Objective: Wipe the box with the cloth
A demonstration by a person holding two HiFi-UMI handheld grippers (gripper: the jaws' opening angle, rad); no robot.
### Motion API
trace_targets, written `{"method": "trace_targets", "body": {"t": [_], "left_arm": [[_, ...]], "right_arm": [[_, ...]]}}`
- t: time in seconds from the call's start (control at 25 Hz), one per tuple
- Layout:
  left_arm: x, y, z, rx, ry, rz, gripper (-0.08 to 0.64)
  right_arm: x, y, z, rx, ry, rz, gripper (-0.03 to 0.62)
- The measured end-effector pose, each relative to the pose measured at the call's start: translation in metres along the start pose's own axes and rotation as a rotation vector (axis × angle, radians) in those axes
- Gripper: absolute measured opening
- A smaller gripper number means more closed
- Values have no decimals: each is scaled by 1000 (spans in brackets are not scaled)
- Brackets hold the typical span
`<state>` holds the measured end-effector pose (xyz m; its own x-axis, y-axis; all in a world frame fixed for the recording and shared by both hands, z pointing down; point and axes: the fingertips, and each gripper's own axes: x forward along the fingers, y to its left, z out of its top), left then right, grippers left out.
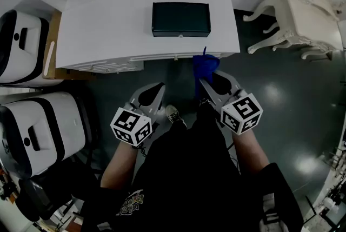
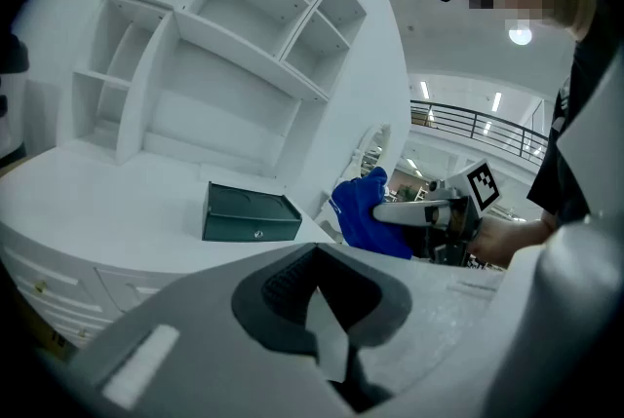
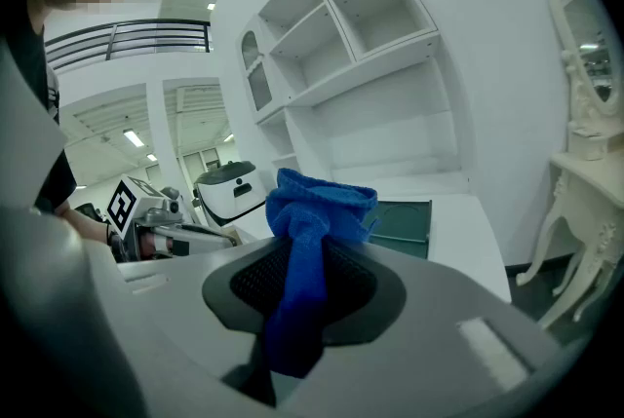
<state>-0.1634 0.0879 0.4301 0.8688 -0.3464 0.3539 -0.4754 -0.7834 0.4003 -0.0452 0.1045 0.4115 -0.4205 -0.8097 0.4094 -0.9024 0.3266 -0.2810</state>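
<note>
A dark green box (image 1: 180,19) with a small front latch sits on the white desk (image 1: 108,31), near its front edge; it also shows as the box (image 2: 250,213) in the left gripper view and the box (image 3: 402,223) in the right one. My right gripper (image 1: 207,79) is shut on a blue cloth (image 1: 205,66), bunched above the jaws as the cloth (image 3: 310,241), held below the desk's front edge. My left gripper (image 1: 157,90) is shut with nothing in it, lower left of the box.
White shelving (image 2: 224,46) rises behind the desk. Two white and black machines (image 1: 38,133) stand at the left. An ornate white table (image 1: 303,14) stands at the right. Dark glossy floor (image 1: 281,95) lies under me.
</note>
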Motion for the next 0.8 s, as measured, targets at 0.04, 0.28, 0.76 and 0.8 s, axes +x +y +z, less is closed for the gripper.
{"method": "trace_targets", "body": {"t": [0.04,0.28,0.76,0.8], "left_arm": [[-3,0,-1,1,-1,-1,0],[-16,0,-3,5,-13,1,0],[-24,-4,-8,-3,-20,15,0],[-24,-5,-9,-3,-21,16,0]], "right_arm": [[-1,2,-1,0,-2,-1,115],[-2,15,1,-14,-11,0,115],[-4,23,-6,-22,0,15,115],[-4,23,-6,-23,2,17,115]]}}
